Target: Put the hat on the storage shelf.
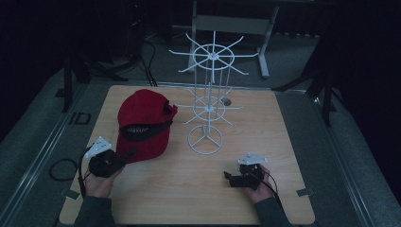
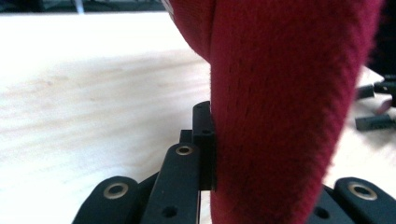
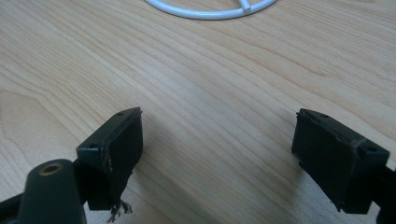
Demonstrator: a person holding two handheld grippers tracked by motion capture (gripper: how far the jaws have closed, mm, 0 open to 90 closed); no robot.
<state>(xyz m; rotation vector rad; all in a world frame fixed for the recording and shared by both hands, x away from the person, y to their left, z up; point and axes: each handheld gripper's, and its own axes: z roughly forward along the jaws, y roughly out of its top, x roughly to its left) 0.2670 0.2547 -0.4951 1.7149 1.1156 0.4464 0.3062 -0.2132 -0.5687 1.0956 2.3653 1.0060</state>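
I find the red fabric baseball cap [image 1: 143,124] lying on the left half of the light wooden table [image 1: 198,194], nearer the far edge than the near one, its crown towards the far-left corner and its brim turned towards the near-left corner. A black band with pale lettering, too small for me to read, runs across its front.

My left gripper [image 1: 124,157] holds the near rim of the brim. In the left gripper view the red cloth [image 2: 280,116] stands between the jaws, and one black pad [image 2: 205,144] presses flat against its side; the opposite pad is hidden behind the fabric. I record these jaws as clenched on the cap. The left hand [image 1: 99,182] sits close to the near-left corner, with a grey three-cornered plate on top of the gripper.

The white wire rotating display stand [image 1: 210,101] is upright just right of the cap, around the table's middle towards the far edge. It has a ring base, a thin post and two tiers of radiating spokes. Cap and stand are near each other; I cannot tell whether they touch.

My right gripper [image 3: 219,154] is towards the near-right corner, well apart from the cap. Its jaws are spread wide over bare wood with nothing between them, and the stand's ring base [image 3: 210,11] lies just ahead.
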